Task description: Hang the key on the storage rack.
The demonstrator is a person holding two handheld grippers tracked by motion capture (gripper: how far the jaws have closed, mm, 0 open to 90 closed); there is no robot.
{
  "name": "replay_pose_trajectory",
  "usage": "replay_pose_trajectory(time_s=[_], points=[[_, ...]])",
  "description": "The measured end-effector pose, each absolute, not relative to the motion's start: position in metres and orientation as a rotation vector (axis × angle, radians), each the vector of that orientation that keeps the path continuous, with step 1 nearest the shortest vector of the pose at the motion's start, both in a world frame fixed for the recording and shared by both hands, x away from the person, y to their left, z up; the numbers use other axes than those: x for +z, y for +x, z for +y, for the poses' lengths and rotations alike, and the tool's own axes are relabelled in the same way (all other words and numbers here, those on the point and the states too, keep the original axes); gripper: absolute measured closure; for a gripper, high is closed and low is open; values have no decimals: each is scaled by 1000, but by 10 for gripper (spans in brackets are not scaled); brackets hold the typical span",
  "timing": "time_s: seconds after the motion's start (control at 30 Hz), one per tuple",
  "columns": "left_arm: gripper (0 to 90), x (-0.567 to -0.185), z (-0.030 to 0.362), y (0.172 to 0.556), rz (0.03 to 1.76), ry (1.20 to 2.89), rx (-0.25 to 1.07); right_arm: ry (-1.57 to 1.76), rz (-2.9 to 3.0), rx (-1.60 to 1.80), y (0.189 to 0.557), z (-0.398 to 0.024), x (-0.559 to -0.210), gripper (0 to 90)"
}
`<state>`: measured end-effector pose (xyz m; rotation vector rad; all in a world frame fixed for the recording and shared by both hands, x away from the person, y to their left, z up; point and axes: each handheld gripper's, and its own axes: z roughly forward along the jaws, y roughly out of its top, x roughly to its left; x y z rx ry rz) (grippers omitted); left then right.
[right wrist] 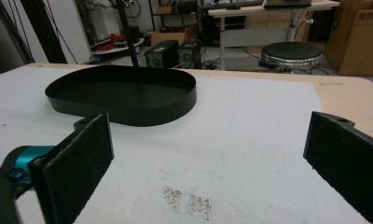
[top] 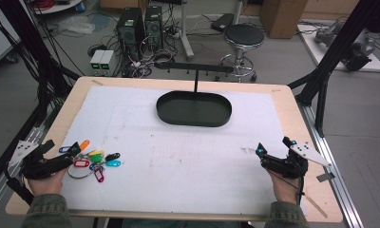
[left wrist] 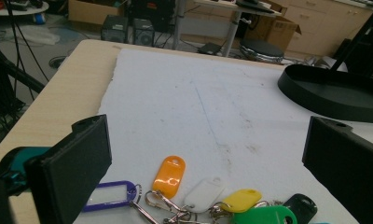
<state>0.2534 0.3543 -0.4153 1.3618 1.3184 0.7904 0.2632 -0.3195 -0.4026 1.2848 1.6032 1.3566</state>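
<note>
Tongs, left and right, gape wide, empty

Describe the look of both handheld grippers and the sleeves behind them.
Each gripper, left and right, is black with two flat rectangular black jaws, a teal part at the jaw base, and a grey three-cornered plate with dark dots on top. A black cable trails from the right one. Both sleeves are olive green.

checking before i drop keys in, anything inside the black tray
The black tray looks empty: its floor shows bare in the high view. The right gripper view hides the floor strip behind its near wall.
</note>
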Motion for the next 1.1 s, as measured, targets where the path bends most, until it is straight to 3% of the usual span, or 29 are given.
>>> replay_pose_trajectory(time_s=[1.1], points=[[17,-417,340,259,1268,1461,724,1238,1686,1324,266,-311,-407,4]])
